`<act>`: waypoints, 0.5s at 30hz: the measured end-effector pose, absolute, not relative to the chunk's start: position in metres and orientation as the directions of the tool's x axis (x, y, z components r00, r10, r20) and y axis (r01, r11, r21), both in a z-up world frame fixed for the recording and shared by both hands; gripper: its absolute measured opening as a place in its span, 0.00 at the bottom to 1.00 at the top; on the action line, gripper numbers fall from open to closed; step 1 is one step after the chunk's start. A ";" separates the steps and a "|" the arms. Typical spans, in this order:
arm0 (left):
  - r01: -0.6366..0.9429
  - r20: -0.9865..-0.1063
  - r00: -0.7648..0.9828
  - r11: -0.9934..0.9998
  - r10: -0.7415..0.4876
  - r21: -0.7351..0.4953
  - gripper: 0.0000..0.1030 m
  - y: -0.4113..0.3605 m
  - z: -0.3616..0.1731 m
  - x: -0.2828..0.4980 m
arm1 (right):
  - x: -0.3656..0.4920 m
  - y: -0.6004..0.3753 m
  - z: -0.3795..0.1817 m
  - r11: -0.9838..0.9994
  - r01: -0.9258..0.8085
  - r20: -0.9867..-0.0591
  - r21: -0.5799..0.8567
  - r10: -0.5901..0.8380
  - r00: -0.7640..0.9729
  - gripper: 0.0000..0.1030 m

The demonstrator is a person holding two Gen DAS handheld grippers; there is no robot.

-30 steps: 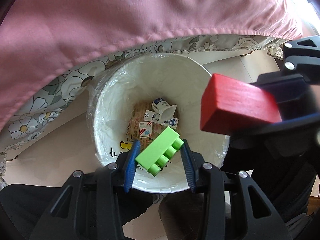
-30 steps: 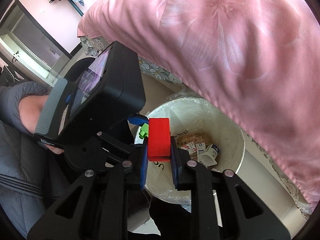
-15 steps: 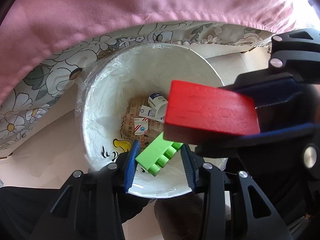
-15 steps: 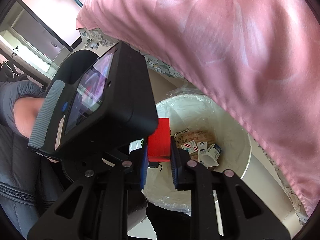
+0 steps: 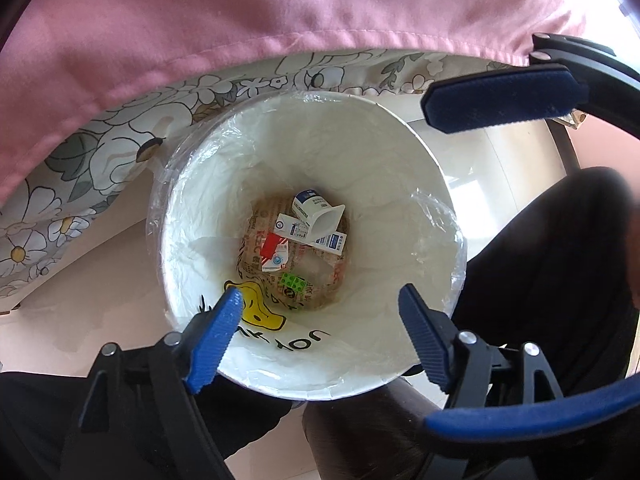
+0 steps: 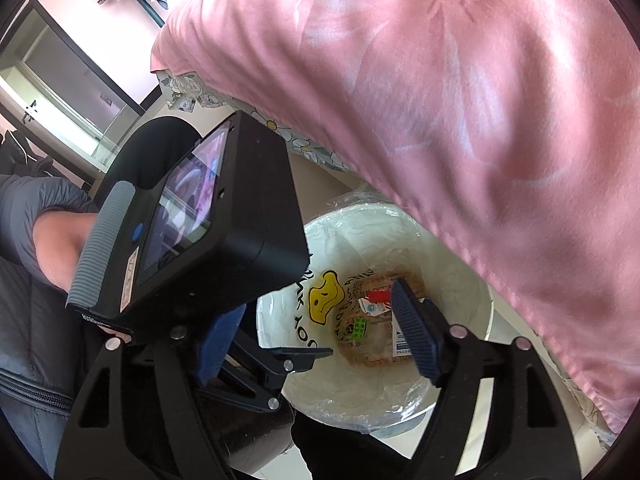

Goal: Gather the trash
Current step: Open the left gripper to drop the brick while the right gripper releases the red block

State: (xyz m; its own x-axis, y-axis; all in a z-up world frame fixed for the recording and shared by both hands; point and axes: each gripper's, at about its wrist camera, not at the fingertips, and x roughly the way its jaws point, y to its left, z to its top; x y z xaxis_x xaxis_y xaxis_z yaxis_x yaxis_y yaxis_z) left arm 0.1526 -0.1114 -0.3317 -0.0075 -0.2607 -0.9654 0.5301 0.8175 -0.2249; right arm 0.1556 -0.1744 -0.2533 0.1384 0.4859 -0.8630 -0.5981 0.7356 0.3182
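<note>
A white bin (image 5: pixel 360 160) with a clear liner stands below both grippers. On its bottom, among cartons and printed paper, lies the green toy brick (image 5: pixel 294 283) (image 6: pixel 359 328). A red piece (image 5: pixel 273 245) (image 6: pixel 378 295) shows beside the cartons. I cannot tell if it is the red block. My left gripper (image 5: pixel 320 298) hangs over the bin's near rim. Its jaws are opening with nothing between them. My right gripper (image 5: pixel 428 262) (image 6: pixel 318 300) reaches in from the right. Its jaws are also opening and hold nothing.
A pink bedcover (image 5: pixel 240 20) and a floral sheet (image 5: pixel 80 160) overhang the bin's far side. Pale floor (image 5: pixel 100 280) lies to the left. The person's dark legs (image 5: pixel 560 260) stand at the right. The left gripper's camera body (image 6: pixel 192 220) blocks much of the right wrist view.
Both grippers have opened. The green brick has fallen from the left jaws to the bin's bottom. The red block has left the right jaws.
</note>
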 end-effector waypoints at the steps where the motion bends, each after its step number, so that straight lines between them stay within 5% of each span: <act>1: 0.529 -0.965 -0.012 0.817 -0.264 -0.230 0.83 -0.112 -0.332 0.153 | 0.156 -0.174 -0.254 0.737 -0.599 -0.867 0.314 0.480 0.136 0.76; 15: 0.538 -0.967 0.022 0.819 -0.252 -0.202 0.91 -0.112 -0.318 0.146 | 0.145 -0.177 -0.248 0.749 -0.598 -0.868 0.285 0.467 0.171 0.87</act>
